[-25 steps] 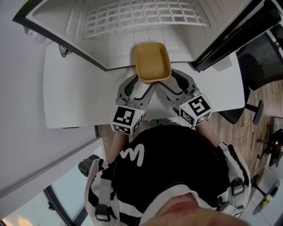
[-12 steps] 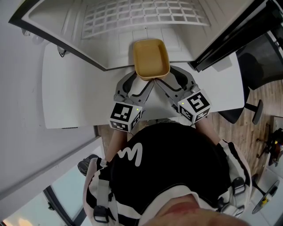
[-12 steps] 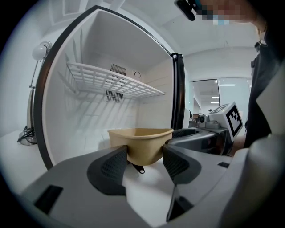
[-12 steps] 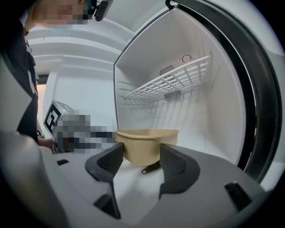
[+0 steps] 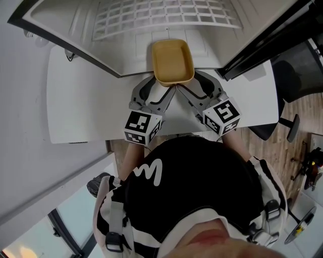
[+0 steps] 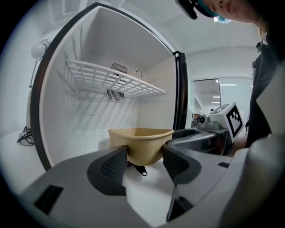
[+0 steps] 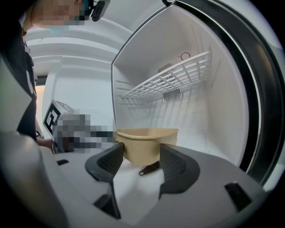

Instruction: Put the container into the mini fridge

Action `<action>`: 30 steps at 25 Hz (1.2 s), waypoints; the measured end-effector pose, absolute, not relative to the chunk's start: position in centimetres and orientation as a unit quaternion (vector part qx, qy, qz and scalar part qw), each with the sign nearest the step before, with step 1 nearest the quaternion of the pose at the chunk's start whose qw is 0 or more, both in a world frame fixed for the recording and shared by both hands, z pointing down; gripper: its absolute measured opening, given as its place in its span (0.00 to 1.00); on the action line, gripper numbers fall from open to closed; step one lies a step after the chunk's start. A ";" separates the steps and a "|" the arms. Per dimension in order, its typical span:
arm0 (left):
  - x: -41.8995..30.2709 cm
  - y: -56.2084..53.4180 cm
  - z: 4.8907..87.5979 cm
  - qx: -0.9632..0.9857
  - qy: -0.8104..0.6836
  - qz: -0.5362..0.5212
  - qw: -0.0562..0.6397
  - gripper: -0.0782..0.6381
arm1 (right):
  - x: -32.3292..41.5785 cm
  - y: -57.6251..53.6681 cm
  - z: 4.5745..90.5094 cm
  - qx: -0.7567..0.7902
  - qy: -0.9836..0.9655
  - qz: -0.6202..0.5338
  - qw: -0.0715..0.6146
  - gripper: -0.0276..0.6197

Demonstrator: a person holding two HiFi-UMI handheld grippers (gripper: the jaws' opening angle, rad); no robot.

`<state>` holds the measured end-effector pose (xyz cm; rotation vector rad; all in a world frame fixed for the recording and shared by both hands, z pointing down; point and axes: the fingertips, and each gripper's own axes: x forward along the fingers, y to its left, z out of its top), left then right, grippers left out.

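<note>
The tan container (image 5: pixel 173 61) is an open, empty tray with rounded corners, held at the mouth of the mini fridge (image 5: pixel 60 22), whose white cavity faces the person. In the head view its far end reaches in past the fridge's front edge, and its near end hangs over the white table (image 5: pixel 81 101). It sits below the wire shelf (image 5: pixel 166 12), roughly centred between the side walls. No view shows whether its base touches the fridge floor. The 2 grippers meet at its near end in a V. The left gripper (image 5: pixel 162 91) comes in from the near left and has hold of the container's near-left corner. In the left gripper view its jaws are closed only as far as the tray allows, each ribbed pad pressed against a side of the container (image 6: pixel 140 142). The right gripper (image 5: pixel 184 91) comes in from the near right and is clamped on the near-right corner in the same way. The right gripper view shows the container (image 7: pixel 147 142) squeezed between its pads. Each gripper's marker cube lies near the person's black top (image 5: pixel 192 186). The fridge's dark-edged door (image 5: pixel 267 35) stands open at the far right, with a black chair (image 5: pixel 298 65) beyond it.
</note>
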<state>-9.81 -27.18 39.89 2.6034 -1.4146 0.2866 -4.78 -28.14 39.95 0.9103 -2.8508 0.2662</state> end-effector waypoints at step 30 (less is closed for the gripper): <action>-10.1 -30.1 40.1 0.867 -0.479 0.090 0.102 0.46 | -5.0 -31.1 40.5 0.302 -0.943 0.113 0.079 0.45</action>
